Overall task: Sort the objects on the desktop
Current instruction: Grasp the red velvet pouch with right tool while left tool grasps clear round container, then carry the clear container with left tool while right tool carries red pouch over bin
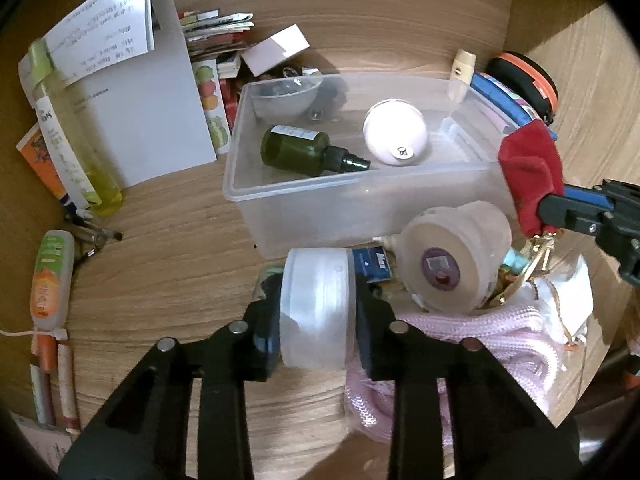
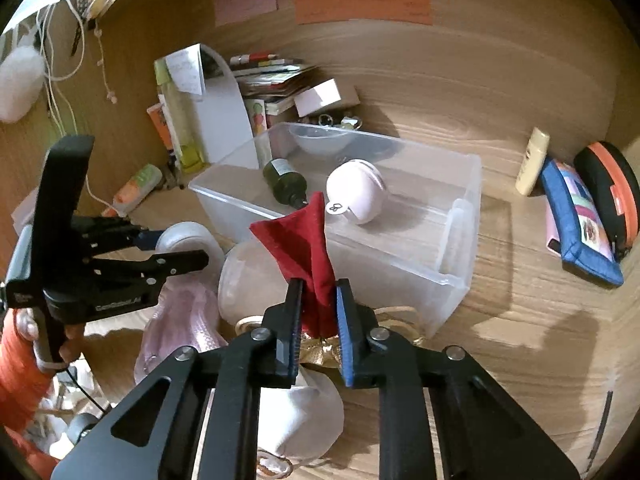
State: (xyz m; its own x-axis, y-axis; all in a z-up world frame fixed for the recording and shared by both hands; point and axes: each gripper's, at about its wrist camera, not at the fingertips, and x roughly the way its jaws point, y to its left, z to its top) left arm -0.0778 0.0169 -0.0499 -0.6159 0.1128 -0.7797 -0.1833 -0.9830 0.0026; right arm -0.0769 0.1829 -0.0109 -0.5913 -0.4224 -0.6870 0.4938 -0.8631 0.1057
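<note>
Two tools at work over a cluttered wooden table point(image 2: 500, 340).

Left tool point(image 1: 316, 312): clenched on a translucent white jar point(image 1: 316, 308), pads pressing its flat sides, jar held on edge just in front of the clear plastic bin point(image 1: 360, 196). The same jar shows in the right wrist view as a pale round shape point(image 2: 188, 244) at the left tool's tip.

Right tool point(image 2: 318, 308): clenched on a red cloth pouch point(image 2: 308, 244), pinched low, upper part standing free above the jaws. Gold cord point(image 2: 400, 314) trails beneath, in amongst the pile.

Bin already holds a green spray bottle point(image 1: 304, 150) lying on its side, a pale pink round case point(image 1: 394, 132), and a small clear bowl point(image 1: 286, 98) at the far corner.

Remaining pile near the tools: a frosted cup-shaped container point(image 1: 452, 256), a pink knit item point(image 1: 460, 352), a white cloth point(image 2: 300, 416).

Risks, as I judge them:
- The jar is smooth and gripped across its faces; it may twist or slide out if tilted on the way to the bin.
- The pouch's cord looks caught among the clutter; lifting could drag other items or tug the pouch from the pads.
- Both tools sit near each other beside the bin's front wall; moving together, they could collide or knock the frosted container over.
- A drop from height into the bin could strike the spray bottle or send the pink case rolling.
</note>
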